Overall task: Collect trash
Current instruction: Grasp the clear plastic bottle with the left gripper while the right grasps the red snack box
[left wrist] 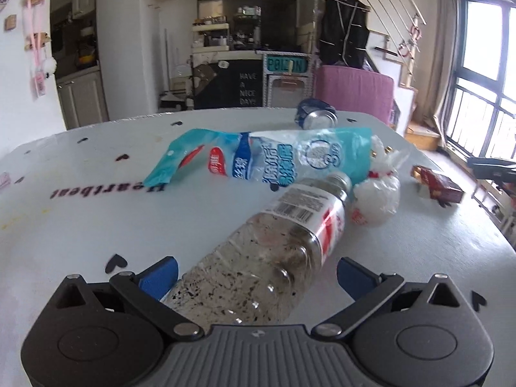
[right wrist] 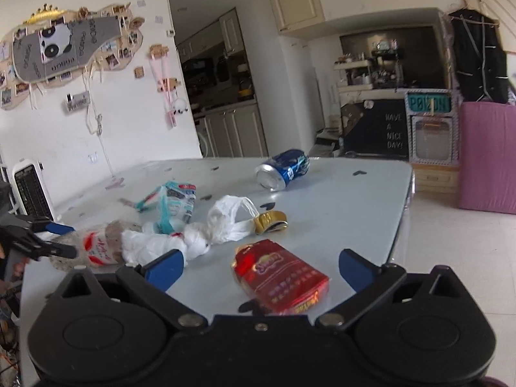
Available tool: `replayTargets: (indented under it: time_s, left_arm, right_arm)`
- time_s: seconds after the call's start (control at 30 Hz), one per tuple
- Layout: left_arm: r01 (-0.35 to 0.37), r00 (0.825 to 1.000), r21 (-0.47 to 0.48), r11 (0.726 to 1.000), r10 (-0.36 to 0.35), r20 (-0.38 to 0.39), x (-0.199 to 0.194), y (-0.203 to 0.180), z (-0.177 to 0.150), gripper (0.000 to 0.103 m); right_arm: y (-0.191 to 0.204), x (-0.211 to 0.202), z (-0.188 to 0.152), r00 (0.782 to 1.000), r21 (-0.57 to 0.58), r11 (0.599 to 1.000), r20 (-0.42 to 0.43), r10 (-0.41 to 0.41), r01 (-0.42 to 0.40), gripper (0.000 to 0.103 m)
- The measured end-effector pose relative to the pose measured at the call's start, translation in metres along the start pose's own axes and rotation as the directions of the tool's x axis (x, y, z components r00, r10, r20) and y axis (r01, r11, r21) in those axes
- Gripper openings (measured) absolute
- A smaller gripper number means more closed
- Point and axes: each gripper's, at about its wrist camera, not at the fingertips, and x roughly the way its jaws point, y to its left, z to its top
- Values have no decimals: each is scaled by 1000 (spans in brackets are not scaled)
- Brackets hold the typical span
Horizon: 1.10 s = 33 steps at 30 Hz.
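A clear plastic bottle (left wrist: 280, 238) with a red-and-white label lies on the white table (left wrist: 80, 213). Its base sits between the blue fingers of my left gripper (left wrist: 258, 275), which is open; the left finger is at the bottle's side and the right finger stands off it. Beyond the bottle lie a blue plastic wrapper (left wrist: 258, 158), a white plastic bag (left wrist: 377, 200) and a crushed blue can (left wrist: 317, 114). My right gripper (right wrist: 259, 269) is open, its fingers on either side of a red packet (right wrist: 280, 277). A flattened gold piece (right wrist: 271, 221) lies by the bag (right wrist: 180, 242).
The table's right edge (right wrist: 408, 193) drops to a tiled floor, with a pink covered block (right wrist: 487, 158) beyond it. A white heater (right wrist: 30, 190) stands at the table's far left. In the right wrist view, the left gripper (right wrist: 58, 240) straddles the bottle (right wrist: 96, 245).
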Motion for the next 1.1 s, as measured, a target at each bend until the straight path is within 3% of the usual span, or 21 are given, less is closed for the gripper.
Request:
replayTargets:
  time_s: [0.23, 0.33, 0.4, 0.53, 0.63, 0.7, 0.8, 0.9, 1.1]
  left_arm:
    - [145, 987, 77, 986, -138, -86, -27, -28, -14, 103]
    - [241, 967, 126, 962, -227, -114, -38, -47, -17, 103]
    - [251, 965, 146, 957, -236, -109, -43, -57, -16, 103]
    - [194, 980, 77, 978, -190, -57, -41, -61, -5, 103]
    - [85, 992, -93, 992, -93, -90, -25, -55, 8, 102]
    - [23, 989, -189, 982, -50, -138, -8, -51, 15, 100]
    - [-54, 982, -232, 971, 9, -188, 13, -50, 24, 95]
    - [-91, 970, -239, 967, 32, -243, 31, -53, 32, 90]
    - [-163, 939, -191, 968, 92, -332, 48, -62, 33, 76]
  right_arm:
    - [-17, 36, -4, 997, -28, 1000, -73, -13, 11, 103]
    - [-22, 44, -8, 995, -10, 1000, -95, 16, -17, 103]
    - [-21, 45, -10, 993, -7, 999, -109, 47, -48, 103]
    - [-4, 33, -14, 976, -42, 984, -140, 168, -175, 103]
    - [18, 23, -23, 959, -102, 966, -186, 215, -237, 103]
    - [32, 20, -28, 964, -136, 970, -201, 174, -203, 103]
    - [47, 26, -27, 979, -109, 991, -194, 54, -76, 103]
    - [57, 35, -18, 981, -42, 999, -193, -17, 9, 101]
    - [71, 58, -17, 959, -116, 983, -227, -169, 146, 86]
